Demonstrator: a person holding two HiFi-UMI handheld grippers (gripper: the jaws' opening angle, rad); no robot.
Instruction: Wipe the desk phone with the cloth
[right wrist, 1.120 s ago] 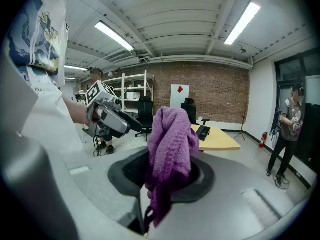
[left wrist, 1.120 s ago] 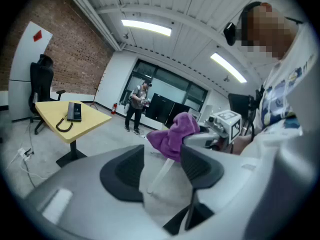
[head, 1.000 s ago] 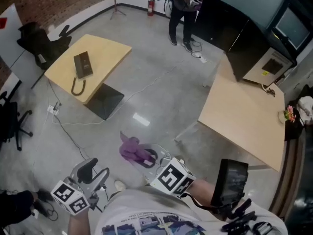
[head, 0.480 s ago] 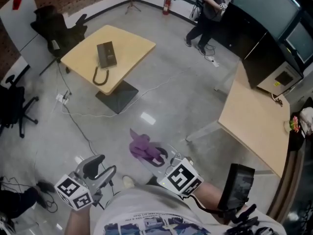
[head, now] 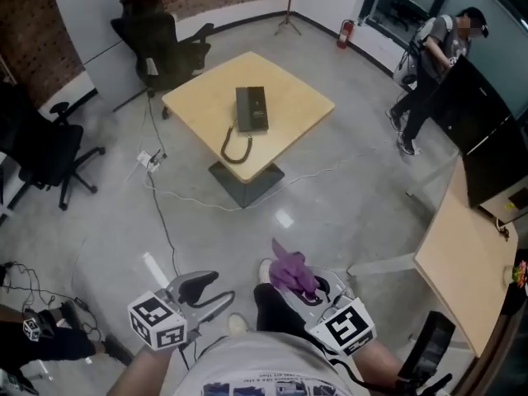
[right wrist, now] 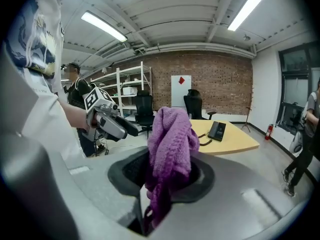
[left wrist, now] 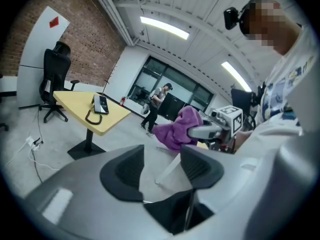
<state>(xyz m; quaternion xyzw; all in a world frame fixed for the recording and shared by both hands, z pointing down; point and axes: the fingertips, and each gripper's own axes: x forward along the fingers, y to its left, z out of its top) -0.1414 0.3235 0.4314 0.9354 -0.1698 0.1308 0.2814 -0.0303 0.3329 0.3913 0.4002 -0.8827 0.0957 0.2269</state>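
The cloth is purple. The desk phone is black, on a pale yellow-tan desk. Under the desk the floor is grey; behind the desk the wall is red-brown brick.

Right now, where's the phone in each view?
Head view: phone upper centre, on the table.
Left gripper view: phone left of centre, on the same table.
Right gripper view: phone right of centre, just right of the cloth.
Shared landmark: the table.
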